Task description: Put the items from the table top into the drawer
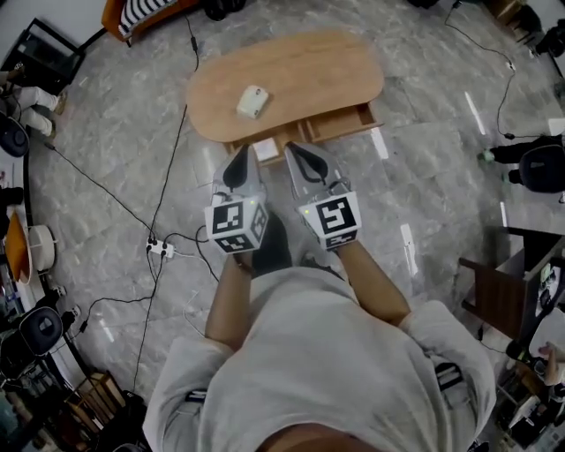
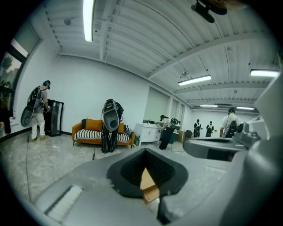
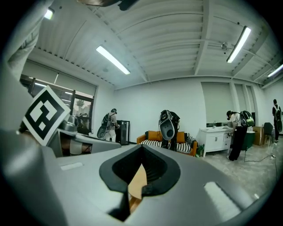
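Note:
A small white item (image 1: 252, 102) lies on the oval wooden table (image 1: 309, 71) ahead of me. On the table's near side a wooden drawer (image 1: 340, 122) stands pulled out, and something pale (image 1: 265, 148) shows in the open part to its left. My left gripper (image 1: 239, 164) and right gripper (image 1: 298, 156) are held side by side just short of the drawer, above the floor. Both are shut with nothing in them. In each gripper view only a sliver of the wood shows beyond the closed left gripper (image 2: 150, 187) and right gripper (image 3: 134, 187).
Black cables and a power strip (image 1: 161, 250) run over the marble floor at the left. An orange striped sofa (image 1: 141, 11) stands behind the table, and a dark cabinet (image 1: 503, 296) at the right. Several people with backpacks stand farther off in the room.

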`<move>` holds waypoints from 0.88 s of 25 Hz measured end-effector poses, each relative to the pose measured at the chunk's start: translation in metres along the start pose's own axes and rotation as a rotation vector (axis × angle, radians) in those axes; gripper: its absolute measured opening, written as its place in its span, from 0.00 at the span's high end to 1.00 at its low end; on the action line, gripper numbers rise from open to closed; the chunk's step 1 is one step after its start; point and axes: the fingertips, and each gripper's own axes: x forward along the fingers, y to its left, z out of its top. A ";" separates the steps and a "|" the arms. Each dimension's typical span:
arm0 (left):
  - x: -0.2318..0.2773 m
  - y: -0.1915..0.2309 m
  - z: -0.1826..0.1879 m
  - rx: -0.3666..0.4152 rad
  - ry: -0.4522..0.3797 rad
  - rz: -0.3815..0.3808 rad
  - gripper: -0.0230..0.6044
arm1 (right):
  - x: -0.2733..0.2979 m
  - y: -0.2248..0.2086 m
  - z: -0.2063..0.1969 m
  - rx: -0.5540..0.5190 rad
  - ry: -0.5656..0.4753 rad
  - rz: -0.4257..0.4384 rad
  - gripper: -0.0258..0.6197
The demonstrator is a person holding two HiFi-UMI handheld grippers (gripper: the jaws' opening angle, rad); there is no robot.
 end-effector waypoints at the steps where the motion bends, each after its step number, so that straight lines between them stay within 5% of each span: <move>1: 0.016 0.007 0.000 0.000 0.022 -0.014 0.93 | 0.017 -0.007 0.000 0.006 0.007 -0.008 0.95; 10: 0.135 0.088 -0.038 -0.013 0.214 -0.063 0.93 | 0.155 -0.044 -0.046 0.072 0.132 -0.024 0.95; 18: 0.212 0.148 -0.160 -0.021 0.363 -0.049 0.93 | 0.225 -0.057 -0.191 0.200 0.303 -0.015 0.95; 22: 0.251 0.172 -0.226 -0.025 0.453 0.020 0.93 | 0.244 -0.074 -0.259 0.280 0.352 -0.004 0.95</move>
